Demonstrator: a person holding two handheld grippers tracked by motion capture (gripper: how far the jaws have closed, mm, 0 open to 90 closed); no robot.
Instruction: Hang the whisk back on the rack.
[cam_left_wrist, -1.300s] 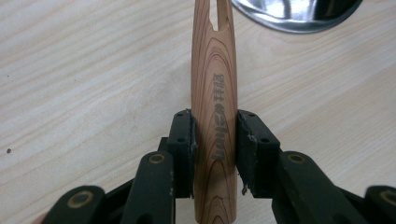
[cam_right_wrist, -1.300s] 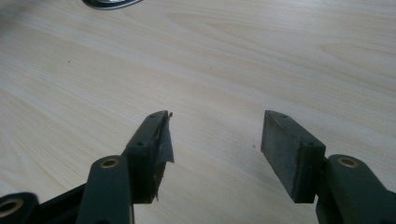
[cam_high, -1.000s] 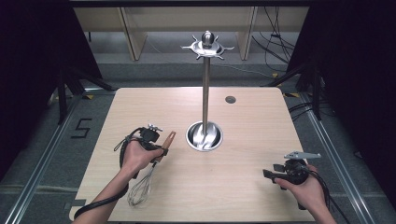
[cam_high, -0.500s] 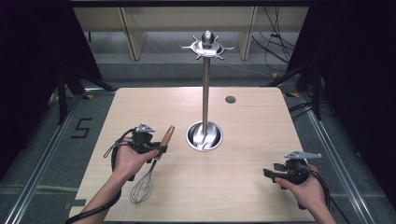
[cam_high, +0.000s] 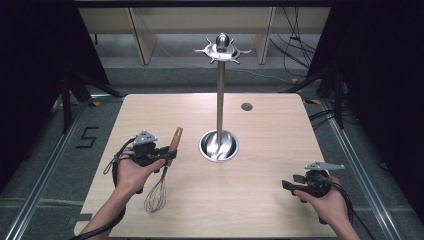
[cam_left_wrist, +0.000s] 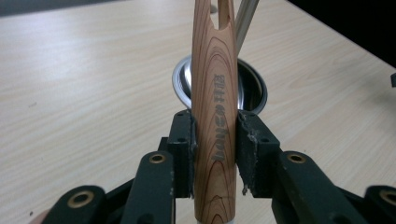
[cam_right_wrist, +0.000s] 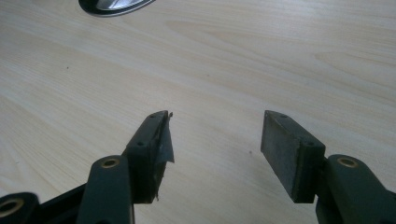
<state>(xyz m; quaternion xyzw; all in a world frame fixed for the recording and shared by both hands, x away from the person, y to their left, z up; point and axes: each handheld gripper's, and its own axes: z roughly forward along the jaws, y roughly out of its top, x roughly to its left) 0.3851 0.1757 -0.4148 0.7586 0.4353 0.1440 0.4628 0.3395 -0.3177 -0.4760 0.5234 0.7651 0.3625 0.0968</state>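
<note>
A whisk with a wooden handle (cam_high: 174, 141) and a wire head (cam_high: 155, 196) hangs tilted over the table's left half. My left gripper (cam_high: 167, 155) is shut on that handle; in the left gripper view both pads clamp the wooden handle (cam_left_wrist: 215, 116), which points toward the stand. The steel stand has a round dish base (cam_high: 218, 145), a tall pole (cam_high: 219, 100) and a hooked crown (cam_high: 222, 49). Its base (cam_left_wrist: 252, 86) lies just beyond the handle in the left gripper view. My right gripper (cam_high: 290, 186) rests low at the front right, open, with only bare table between its pads (cam_right_wrist: 289, 151).
The light wooden table (cam_high: 270, 125) has a small dark round hole (cam_high: 246, 106) near its far right. A cable (cam_high: 114, 160) loops from the left gripper. Dark floor and black frames surround the table; wooden shelving stands behind.
My left gripper has lifted the whisk a little and carried it toward the stand, with the handle tipping more upright. The right gripper has stayed in place.
</note>
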